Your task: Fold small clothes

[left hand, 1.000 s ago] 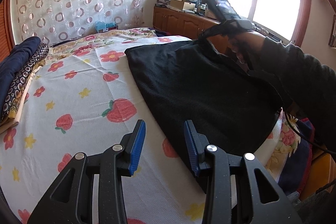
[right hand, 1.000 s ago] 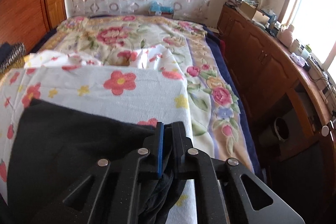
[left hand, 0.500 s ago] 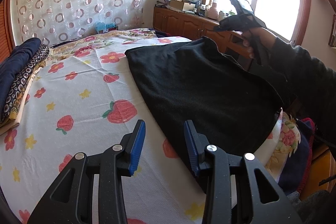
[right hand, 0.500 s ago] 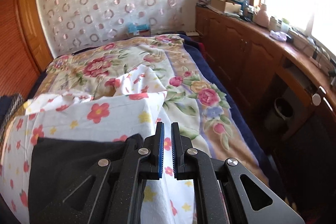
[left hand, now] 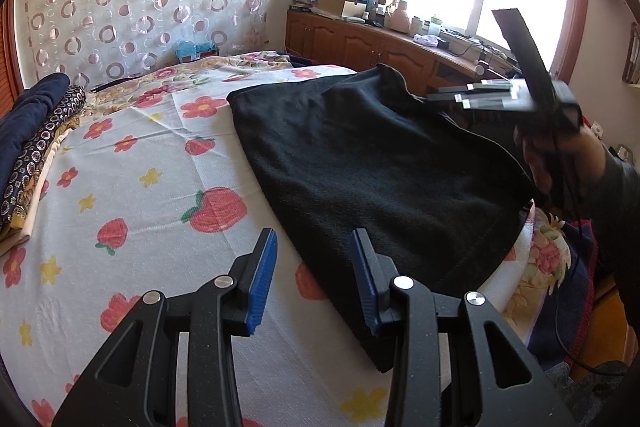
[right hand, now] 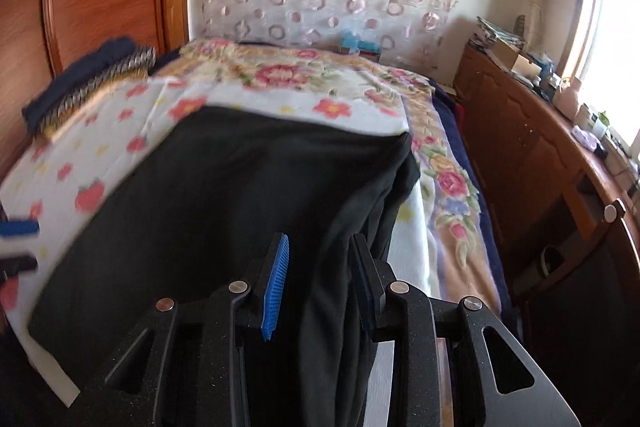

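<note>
The right gripper (right hand: 318,281) has swung back from the far corner of the black garment (left hand: 380,179) to its near right edge since a second ago, and its jaws have just been opening; a hanging fold of the dark cloth is showing between the blue pads, which are not pressing on it. The garment itself is lying as it did, and the left gripper (left hand: 314,277) is hovering in the same spot.

Going left to right: a stack of folded clothes (left hand: 30,147) is sitting at the left side of the bed, likely finished pieces kept out of the way. Next, the strawberry-print sheet (left hand: 132,187) is offering a wide bare stretch, good room for folding or sliding cloth toward. The left gripper is hanging released over the garment's near left edge, holding nothing, seemingly poised to pinch that hem. The black garment is lying spread flat across the right half of the bed, its right edge draping over the mattress side. There the right gripper is lining up, probably for a matching pinch. Beyond it, the wooden cabinet (right hand: 540,167) is standing close, so room is tighter on that side.
</note>
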`<state>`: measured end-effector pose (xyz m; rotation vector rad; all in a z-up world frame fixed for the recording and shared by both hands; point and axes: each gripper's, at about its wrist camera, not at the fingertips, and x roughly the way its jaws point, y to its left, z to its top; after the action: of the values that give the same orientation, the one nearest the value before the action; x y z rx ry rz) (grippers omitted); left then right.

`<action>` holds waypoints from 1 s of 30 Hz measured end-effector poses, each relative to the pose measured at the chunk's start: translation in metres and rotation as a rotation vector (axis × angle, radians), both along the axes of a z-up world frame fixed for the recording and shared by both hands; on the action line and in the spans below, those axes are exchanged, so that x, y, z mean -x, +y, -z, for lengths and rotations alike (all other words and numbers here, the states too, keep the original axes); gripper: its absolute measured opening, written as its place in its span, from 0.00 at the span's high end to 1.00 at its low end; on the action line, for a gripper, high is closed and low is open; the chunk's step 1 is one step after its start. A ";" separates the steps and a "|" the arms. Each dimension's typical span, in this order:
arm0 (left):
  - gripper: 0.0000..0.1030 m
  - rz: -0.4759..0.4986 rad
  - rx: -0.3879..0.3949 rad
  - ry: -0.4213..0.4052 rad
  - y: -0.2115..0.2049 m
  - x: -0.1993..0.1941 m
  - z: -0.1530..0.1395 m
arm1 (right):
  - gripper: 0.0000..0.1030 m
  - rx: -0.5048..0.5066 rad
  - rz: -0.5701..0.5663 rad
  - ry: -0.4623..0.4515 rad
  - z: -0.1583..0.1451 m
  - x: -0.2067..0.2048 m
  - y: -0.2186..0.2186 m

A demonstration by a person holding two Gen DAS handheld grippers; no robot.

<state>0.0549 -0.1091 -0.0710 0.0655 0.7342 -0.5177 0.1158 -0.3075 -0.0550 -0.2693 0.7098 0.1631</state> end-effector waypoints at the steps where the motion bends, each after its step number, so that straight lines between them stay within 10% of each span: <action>1: 0.62 0.001 0.000 0.001 0.000 0.000 0.000 | 0.69 0.022 0.006 0.013 0.007 0.003 -0.002; 9: 0.62 -0.006 0.005 -0.002 0.002 0.000 -0.001 | 0.69 -0.027 0.247 0.005 0.022 0.020 -0.085; 19: 0.62 0.001 -0.018 0.019 -0.004 -0.001 0.005 | 0.69 -0.169 0.184 -0.041 0.012 0.080 -0.092; 30: 0.62 0.019 -0.083 0.073 -0.001 0.004 0.019 | 0.53 -0.110 0.080 0.014 0.033 0.103 -0.072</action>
<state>0.0505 -0.1096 -0.0897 0.1316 0.8275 -0.5097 0.0126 -0.3793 -0.0880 -0.1345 0.7214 0.1275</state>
